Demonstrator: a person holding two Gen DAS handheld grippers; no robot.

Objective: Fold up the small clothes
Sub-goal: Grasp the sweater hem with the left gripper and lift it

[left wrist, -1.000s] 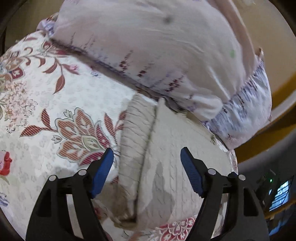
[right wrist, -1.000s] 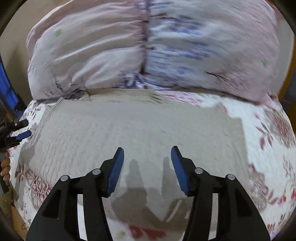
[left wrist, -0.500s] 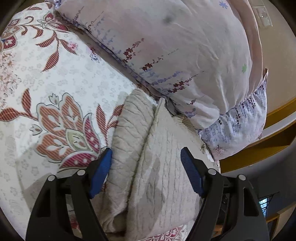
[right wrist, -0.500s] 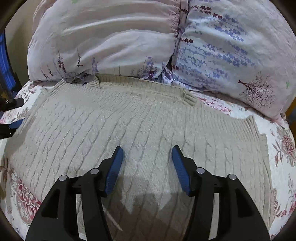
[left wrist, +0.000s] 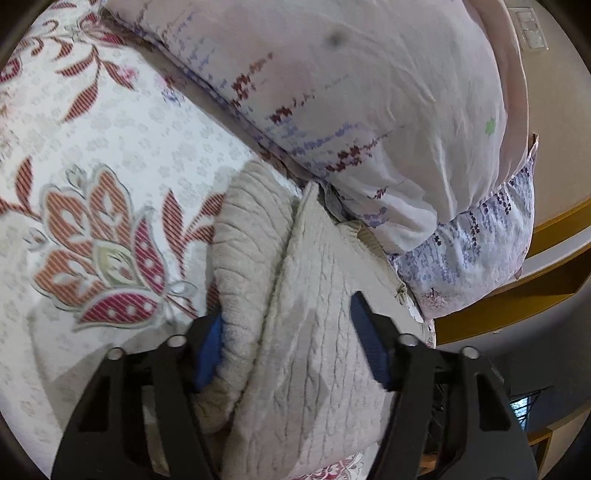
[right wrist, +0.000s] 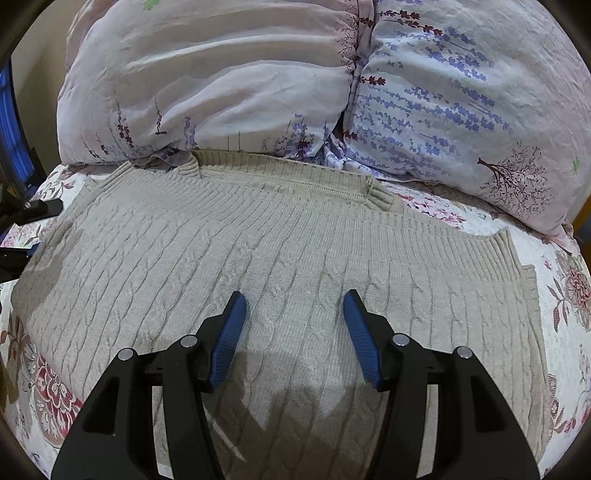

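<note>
- A beige cable-knit sweater (right wrist: pixel 295 258) lies spread flat on a bed covered by a white quilt with red floral print (left wrist: pixel 110 155), its ribbed collar toward two pale lilac pillows with a lavender-sprig print (right wrist: pixel 258 85) at the head of the bed.
- Left wrist view: the left gripper (left wrist: pixel 288 347), black with blue pads, straddles the sweater's (left wrist: pixel 306 332) folded side edge; its jaws have just been closing and stand about half open, the left pad against the rolled fold of knit, the right pad apart from the fabric. Only this view shows the doubled-over edge, a yellow wooden bed frame (left wrist: pixel 517 288) beyond the pillows (left wrist: pixel 369 92), and a wall switch plate (left wrist: pixel 532 26).
- Right wrist view: the right gripper (right wrist: pixel 293 332) hangs over the middle of the sweater's body, jaws about half open, holding nothing. Only this view shows the whole garment, collar and ribbed cuff, and, at the far left edge, part of the left gripper (right wrist: pixel 33 221).
</note>
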